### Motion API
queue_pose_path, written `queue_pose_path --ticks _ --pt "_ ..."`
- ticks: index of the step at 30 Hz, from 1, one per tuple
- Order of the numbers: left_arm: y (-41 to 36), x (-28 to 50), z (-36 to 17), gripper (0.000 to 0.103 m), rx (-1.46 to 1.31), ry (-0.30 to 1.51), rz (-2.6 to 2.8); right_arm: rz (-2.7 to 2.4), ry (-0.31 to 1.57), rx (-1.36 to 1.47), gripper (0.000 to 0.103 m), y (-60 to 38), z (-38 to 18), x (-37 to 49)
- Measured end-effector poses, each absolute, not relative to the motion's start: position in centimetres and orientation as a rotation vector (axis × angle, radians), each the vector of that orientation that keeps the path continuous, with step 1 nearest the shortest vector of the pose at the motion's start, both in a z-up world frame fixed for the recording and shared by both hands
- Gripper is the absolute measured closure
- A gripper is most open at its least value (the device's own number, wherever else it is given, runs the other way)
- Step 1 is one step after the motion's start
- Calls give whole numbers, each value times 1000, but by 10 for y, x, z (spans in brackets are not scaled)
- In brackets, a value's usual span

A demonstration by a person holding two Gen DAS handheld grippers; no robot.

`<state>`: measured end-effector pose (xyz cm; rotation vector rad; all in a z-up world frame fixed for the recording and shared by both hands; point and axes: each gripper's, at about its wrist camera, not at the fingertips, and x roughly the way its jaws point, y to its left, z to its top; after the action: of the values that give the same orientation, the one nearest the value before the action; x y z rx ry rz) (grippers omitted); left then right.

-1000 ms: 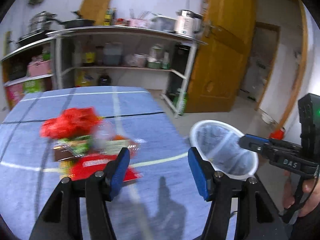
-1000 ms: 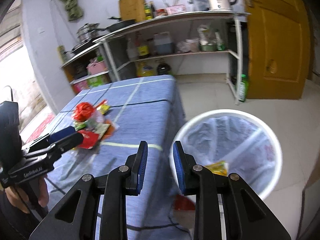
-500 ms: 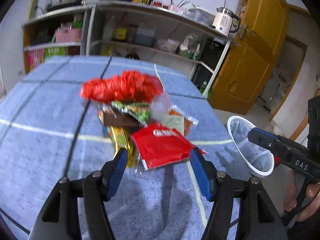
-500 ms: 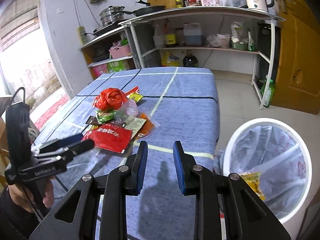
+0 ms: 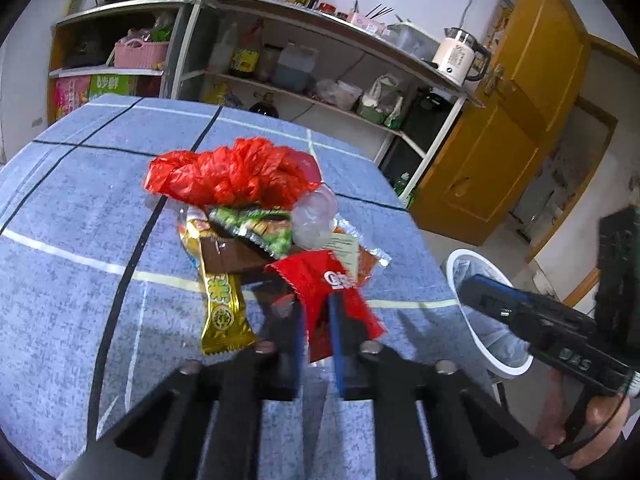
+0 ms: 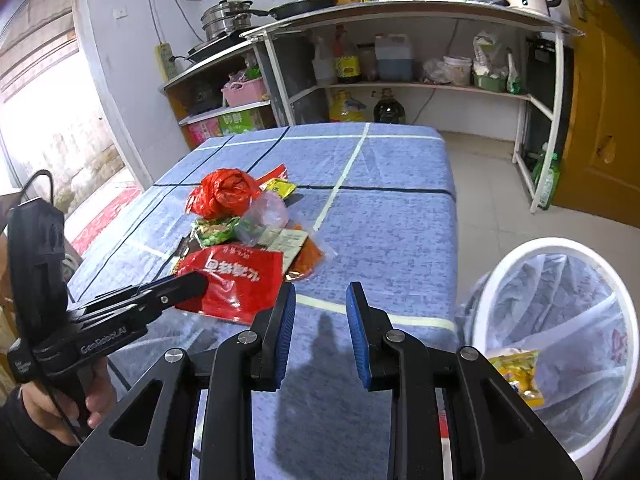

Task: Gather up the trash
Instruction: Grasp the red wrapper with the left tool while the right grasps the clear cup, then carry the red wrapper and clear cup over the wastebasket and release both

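The left gripper is clenched on the near edge of the red wrapper, which lies on the table; the right gripper hangs released, holding nothing. Behind the wrapper, the trash pile awaits collection. The bin beside the table holds one yellow packet, so most work remains.

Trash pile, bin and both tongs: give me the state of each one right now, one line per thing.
Left tongs: shut on the red packet.
Red packet: pinched at its near edge, resting on the table.
Right tongs: open, empty, above the table edge.
Red plastic bag: crumpled, at the far side of the pile.
Gold wrapper: flat on the table.
Trash bin: open, lined, one yellow wrapper inside.
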<state>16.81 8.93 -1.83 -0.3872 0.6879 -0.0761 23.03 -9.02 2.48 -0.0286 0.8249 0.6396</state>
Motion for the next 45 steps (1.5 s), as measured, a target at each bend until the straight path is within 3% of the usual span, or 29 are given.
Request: queue_pose_path --ticks 12,22,29,36,38,45 --pt "119 119 18 102 -379 555 -97 685 856 -5 76 -49 22 245" --pt "151 108 18 102 -418 533 -66 649 874 -97 76 0 12 274" --pt "160 104 14 102 -432 536 -65 661 910 -162 62 23 -2 295" --pt "163 103 9 102 -434 547 -72 653 915 -176 62 28 -10 302" --pt "162 104 8 102 -431 552 -75 661 907 -182 75 30 -10 300" --pt "152 104 11 102 -422 551 -88 664 864 -157 75 19 6 285"
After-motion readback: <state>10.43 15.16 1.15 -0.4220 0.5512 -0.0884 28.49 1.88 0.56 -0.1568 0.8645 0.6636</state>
